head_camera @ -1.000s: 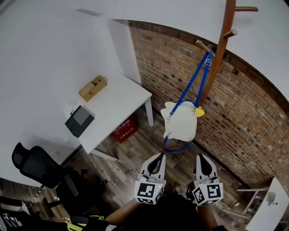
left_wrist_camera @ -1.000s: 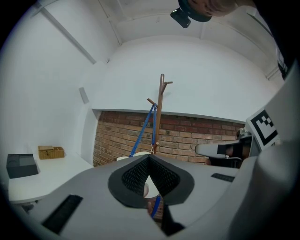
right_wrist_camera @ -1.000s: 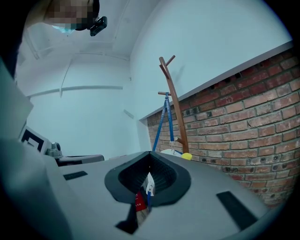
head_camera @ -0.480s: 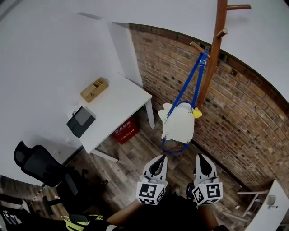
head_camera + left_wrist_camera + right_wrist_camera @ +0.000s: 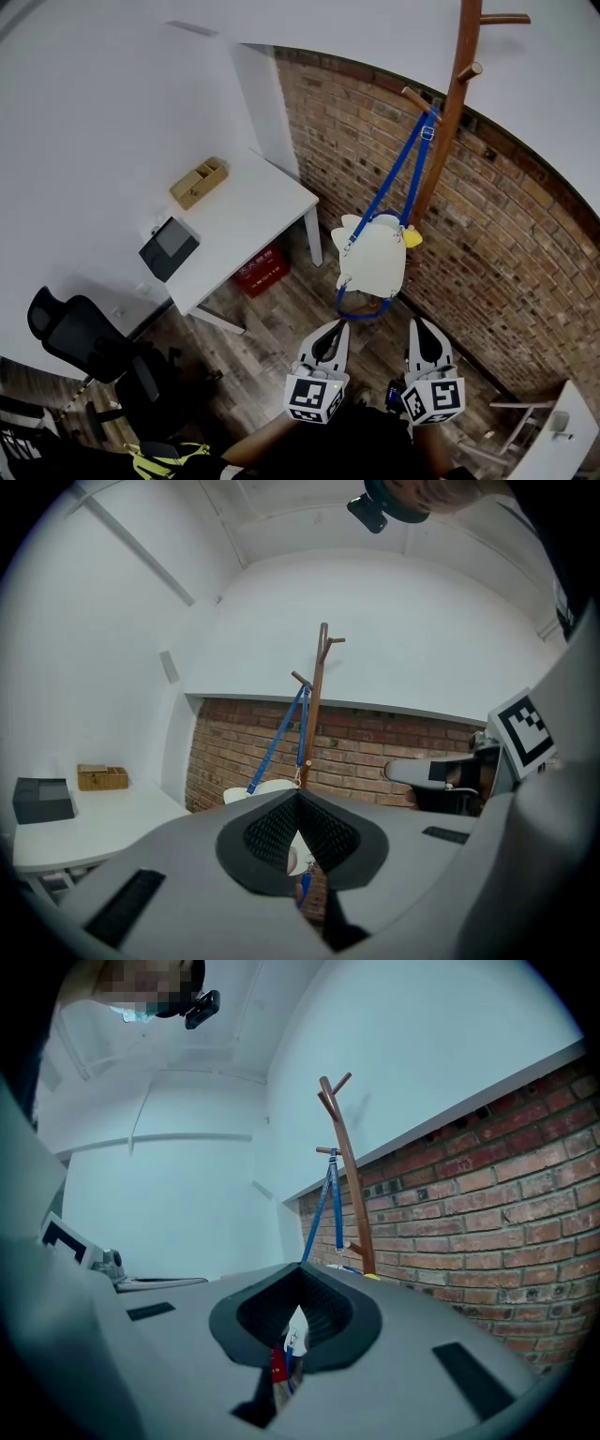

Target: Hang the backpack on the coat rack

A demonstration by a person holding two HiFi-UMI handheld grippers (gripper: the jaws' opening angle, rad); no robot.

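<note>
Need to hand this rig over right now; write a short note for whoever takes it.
Left gripper: shut, empty.
Right gripper: shut, empty. Both are held low, clear of the bag.
The cream backpack with blue straps hangs by a strap from a peg of the brown wooden coat rack.
Done: backpack hung.
Left: nothing apparent.

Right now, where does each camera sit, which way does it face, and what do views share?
Head view: on the person's head, steeply down at the backpack on the coat rack; left gripper, right gripper below.
Left gripper view: on the left gripper, facing the rack over shut jaws; right gripper at right.
Right gripper view: on the right gripper, facing the rack over shut jaws.
Shared: all see the rack.
</note>
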